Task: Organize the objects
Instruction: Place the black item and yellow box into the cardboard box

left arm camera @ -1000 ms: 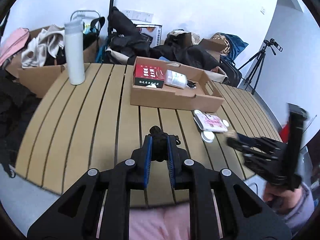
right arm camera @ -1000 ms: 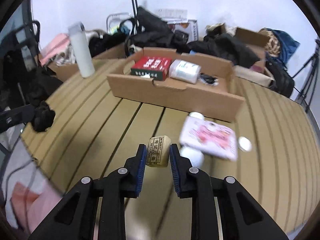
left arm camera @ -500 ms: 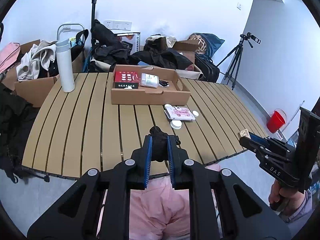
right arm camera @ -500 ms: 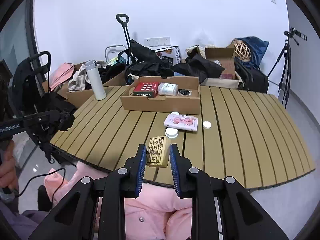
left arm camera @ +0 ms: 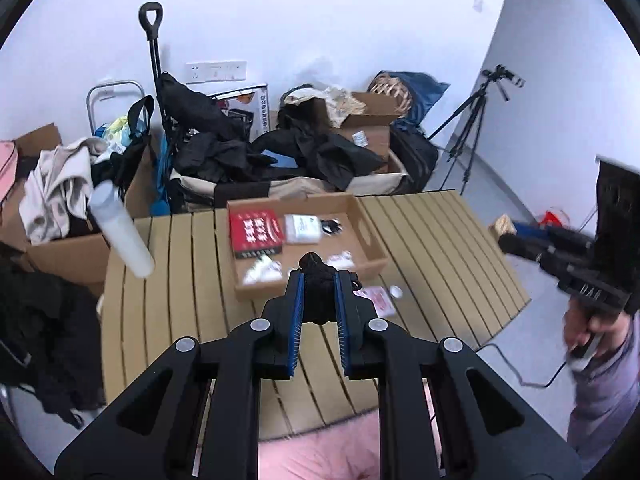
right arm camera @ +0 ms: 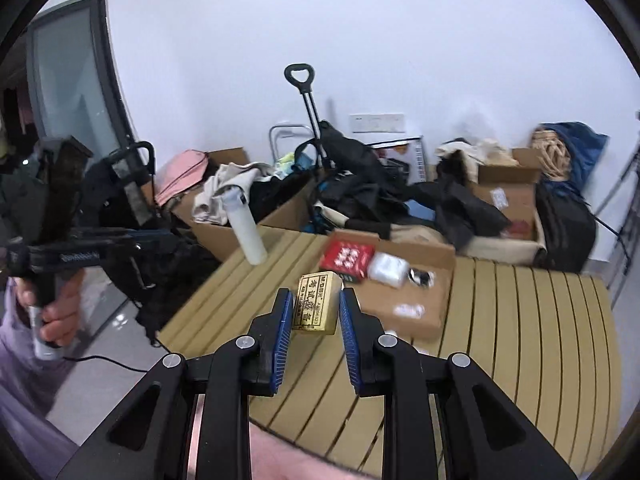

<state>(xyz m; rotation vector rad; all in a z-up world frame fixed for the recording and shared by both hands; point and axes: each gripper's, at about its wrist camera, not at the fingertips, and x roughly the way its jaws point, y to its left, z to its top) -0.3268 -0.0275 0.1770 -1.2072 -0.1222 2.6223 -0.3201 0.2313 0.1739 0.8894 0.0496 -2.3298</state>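
My left gripper [left arm camera: 318,280] is shut on a small black fabric item [left arm camera: 319,280], held high above the slatted wooden table [left arm camera: 168,280]. My right gripper [right arm camera: 315,300] is shut on a small tan box with printed characters [right arm camera: 317,307], also well above the table. An open cardboard tray [left arm camera: 372,236] on the table holds a red box [left arm camera: 256,232], a white packet [left arm camera: 302,229] and small dark bits. In the left wrist view the right gripper [left arm camera: 505,229] shows at the right edge with the tan box at its tip.
A white bottle [left arm camera: 120,232] stands at the table's left side. A pink-and-white packet [left arm camera: 378,298] and a small white lid [left arm camera: 395,291] lie in front of the tray. Boxes, bags and clothes crowd the floor behind the table. A tripod [left arm camera: 476,128] stands at the right.
Both grippers have risen a good way above the table with their objects still held. The table and tray now look smaller and lower in both views.
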